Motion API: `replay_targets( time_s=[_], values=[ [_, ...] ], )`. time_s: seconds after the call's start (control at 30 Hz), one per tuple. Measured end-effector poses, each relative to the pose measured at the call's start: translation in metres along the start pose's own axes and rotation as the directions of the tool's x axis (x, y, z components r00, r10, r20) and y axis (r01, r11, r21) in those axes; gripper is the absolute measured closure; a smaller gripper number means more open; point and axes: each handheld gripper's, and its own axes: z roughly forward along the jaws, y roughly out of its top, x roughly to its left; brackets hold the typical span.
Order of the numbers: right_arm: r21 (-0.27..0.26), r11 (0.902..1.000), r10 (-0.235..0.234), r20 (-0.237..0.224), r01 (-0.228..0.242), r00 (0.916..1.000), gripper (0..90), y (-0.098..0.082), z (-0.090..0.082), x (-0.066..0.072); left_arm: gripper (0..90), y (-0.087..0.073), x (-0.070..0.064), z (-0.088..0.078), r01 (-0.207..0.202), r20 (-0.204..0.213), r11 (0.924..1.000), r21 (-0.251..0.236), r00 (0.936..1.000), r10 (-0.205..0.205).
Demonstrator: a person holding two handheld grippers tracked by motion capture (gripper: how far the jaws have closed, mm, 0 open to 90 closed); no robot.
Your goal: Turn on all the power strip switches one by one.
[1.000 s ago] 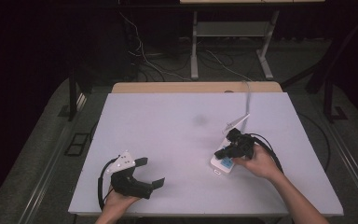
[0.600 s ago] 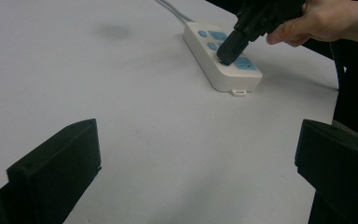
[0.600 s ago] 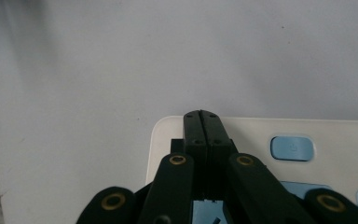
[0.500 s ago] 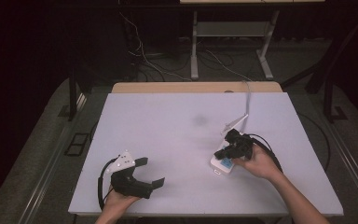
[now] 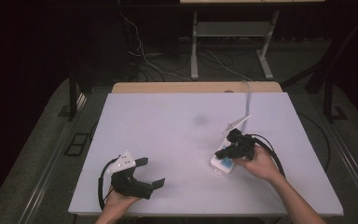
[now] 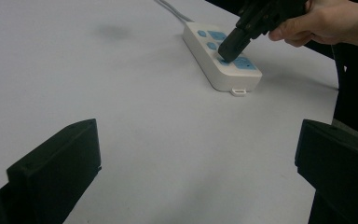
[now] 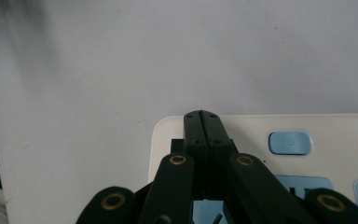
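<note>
A white power strip (image 5: pixel 223 161) with blue sockets and buttons lies at the right of the white table (image 5: pixel 177 130), its grey cable (image 5: pixel 248 100) running to the far edge. My right gripper (image 5: pixel 224 152) is shut, jaws pressed together, with the tips resting on the strip's near end (image 6: pixel 228 51). In the right gripper view the closed jaw tips (image 7: pixel 203 122) sit over the strip's corner (image 7: pixel 168 128), beside a blue button (image 7: pixel 289 142). My left gripper (image 5: pixel 151 173) rests at the near left of the table, open, nothing between its fingers (image 6: pixel 56 163).
A wooden board (image 5: pixel 196 87) borders the table's far edge. Behind it on the dark floor stand a metal frame (image 5: pixel 195 42) and loose cables (image 5: pixel 144 60). The table's middle and far left are bare white surface.
</note>
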Motion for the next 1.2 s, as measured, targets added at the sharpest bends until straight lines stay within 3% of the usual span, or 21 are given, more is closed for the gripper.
replay_targets(
  time_s=[0.33,0.53,0.9,1.2],
  values=[
    [-0.051,0.9986,0.015,-0.01,-0.016,0.9998,90.0,-0.002,-0.019,-0.004,0.0,0.0,0.001,0.0,0.005,-0.002,1.0,-0.001,1.0,-0.005],
    [-0.061,0.998,0.02,0.013,-0.019,0.9997,90.0,-0.004,-0.028,-0.007,0.0,0.0,0.0,0.001,0.001,-0.001,1.0,0.002,1.0,-0.001],
    [-0.078,0.9968,-0.014,0.039,0.017,0.9991,90.0,0.013,-0.051,-0.01,0.0,-0.001,0.002,0.001,0.005,-0.011,1.0,-0.003,0.9999,-0.005],
    [-0.074,0.997,-0.02,0.043,0.023,0.9989,90.0,0.022,-0.052,-0.02,0.0,-0.002,0.003,0.002,0.003,-0.014,1.0,-0.006,0.9999,-0.003]
  ],
)
